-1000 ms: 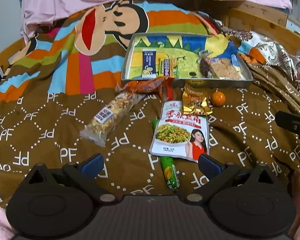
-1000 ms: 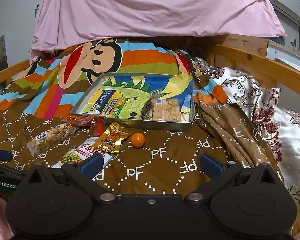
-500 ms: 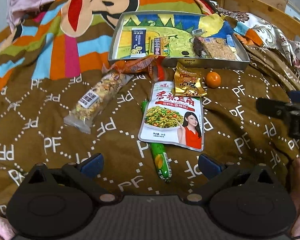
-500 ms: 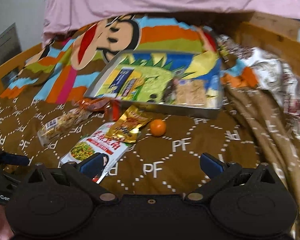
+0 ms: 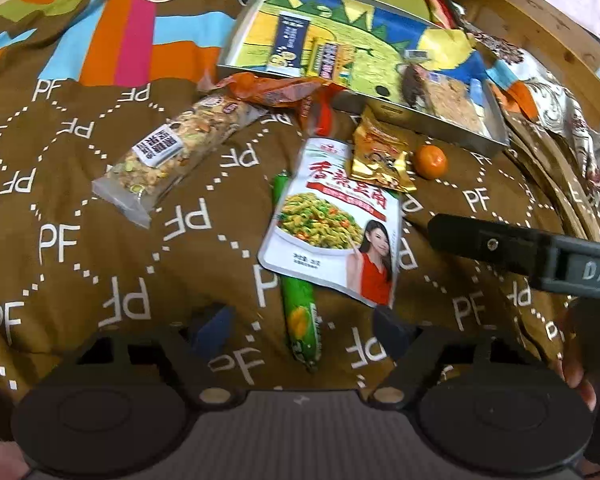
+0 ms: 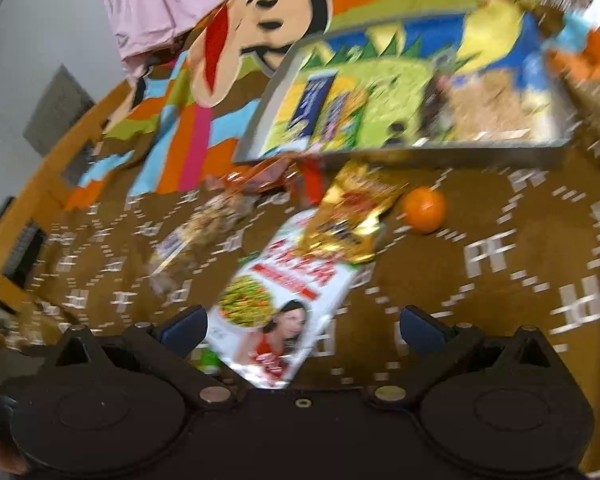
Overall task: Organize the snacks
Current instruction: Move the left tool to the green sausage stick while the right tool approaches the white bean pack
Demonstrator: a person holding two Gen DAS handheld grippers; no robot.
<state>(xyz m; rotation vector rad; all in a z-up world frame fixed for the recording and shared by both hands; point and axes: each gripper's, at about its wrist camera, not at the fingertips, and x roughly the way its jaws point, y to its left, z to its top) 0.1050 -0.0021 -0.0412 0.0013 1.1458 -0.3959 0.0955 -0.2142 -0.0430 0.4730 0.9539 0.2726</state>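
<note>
Several loose snacks are spread on a brown blanket [image 5: 100, 264] printed with PF letters, on a bed. A metal tray [image 5: 412, 116] with a cartoon dinosaur print sits at the far side; a blue packet [image 5: 290, 40], a smaller bar [image 5: 327, 60] and a crumbly slab [image 5: 450, 98] are seen inside it. Just in front of the tray lie an orange-red wrapper [image 5: 278, 92], a clear nut bar pack [image 5: 172, 156], a gold packet [image 5: 380, 158] and a small orange fruit [image 5: 431, 161]. A white pouch [image 5: 336, 224] with a food photo is laid over a green sausage stick [image 5: 300, 320], and its top corner is overlapped by the gold packet.

The left gripper [image 5: 304, 326] is angled down over the near end of the green stick. Its fingers [image 5: 216, 324] have just been closing but are held apart, with the stick's end between them; contact is not seen, pads are dark and blurred, so possibly none.

The right gripper [image 6: 302, 328] is seen with fingers [image 6: 182, 326] wide apart, nothing clamped, pointed down over the lower part of the white pouch; the right view is motion-blurred. In the left view one black finger of the right gripper [image 5: 488, 244] is reaching in from the right, near the pouch's right edge and apart from it. Part of a hand [image 5: 576, 360] is visible at the right edge
</note>
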